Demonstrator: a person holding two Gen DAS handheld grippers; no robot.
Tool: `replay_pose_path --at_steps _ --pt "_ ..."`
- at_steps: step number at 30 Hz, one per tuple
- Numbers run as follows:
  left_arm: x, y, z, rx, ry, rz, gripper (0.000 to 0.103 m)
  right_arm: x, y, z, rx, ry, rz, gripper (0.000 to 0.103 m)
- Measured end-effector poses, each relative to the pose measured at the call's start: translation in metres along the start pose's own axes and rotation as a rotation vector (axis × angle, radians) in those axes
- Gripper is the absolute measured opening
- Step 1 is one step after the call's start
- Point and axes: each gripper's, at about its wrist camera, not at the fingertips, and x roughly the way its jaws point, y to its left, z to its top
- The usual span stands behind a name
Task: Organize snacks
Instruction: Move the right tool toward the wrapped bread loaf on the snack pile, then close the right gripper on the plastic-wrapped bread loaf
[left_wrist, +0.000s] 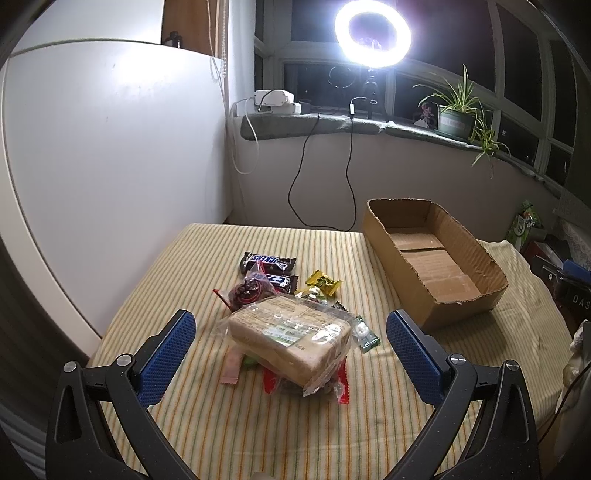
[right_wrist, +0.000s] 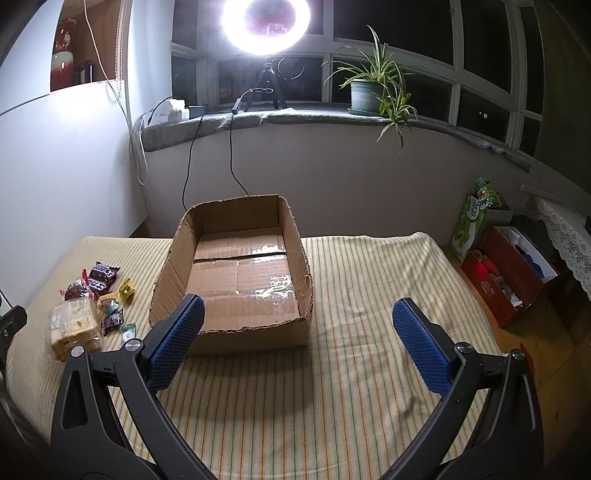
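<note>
A pile of snacks lies on the striped tablecloth (left_wrist: 258, 424). A clear-wrapped bread pack (left_wrist: 291, 336) sits on top at the front, also seen in the right wrist view (right_wrist: 74, 325). Behind it are two Snickers bars (left_wrist: 267, 262), a dark red packet (left_wrist: 247, 290), a yellow candy (left_wrist: 323, 282) and a small green candy (left_wrist: 364, 334). My left gripper (left_wrist: 291, 328) is open, its blue pads on either side of the bread pack, not touching. An empty cardboard box (right_wrist: 236, 273) stands to the right (left_wrist: 428, 258). My right gripper (right_wrist: 297, 325) is open and empty in front of the box.
A white panel (left_wrist: 110, 166) stands at the table's left. A windowsill behind holds a ring light (left_wrist: 373, 33), a potted plant (right_wrist: 369, 92) and cables. A red box (right_wrist: 506, 273) and a green packet (right_wrist: 472, 221) sit off the table's right edge.
</note>
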Motion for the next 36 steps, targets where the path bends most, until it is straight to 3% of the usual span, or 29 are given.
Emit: replay_pose_path --at_steps 25,32,36 --pt "0.008 0.016 -0.006 -0.047 0.026 -0.023 0.103 0.011 0.024 0.000 -0.070 0.031 0.076 0.103" --pt "0.011 0.027 -0.011 -0.072 0.040 -0.025 0.103 0.014 0.044 -0.003 -0.114 0.048 0.141 0.103" --pt "0.013 0.037 -0.015 -0.097 0.057 -0.033 0.103 0.016 0.059 -0.005 -0.140 0.067 0.221 0.100"
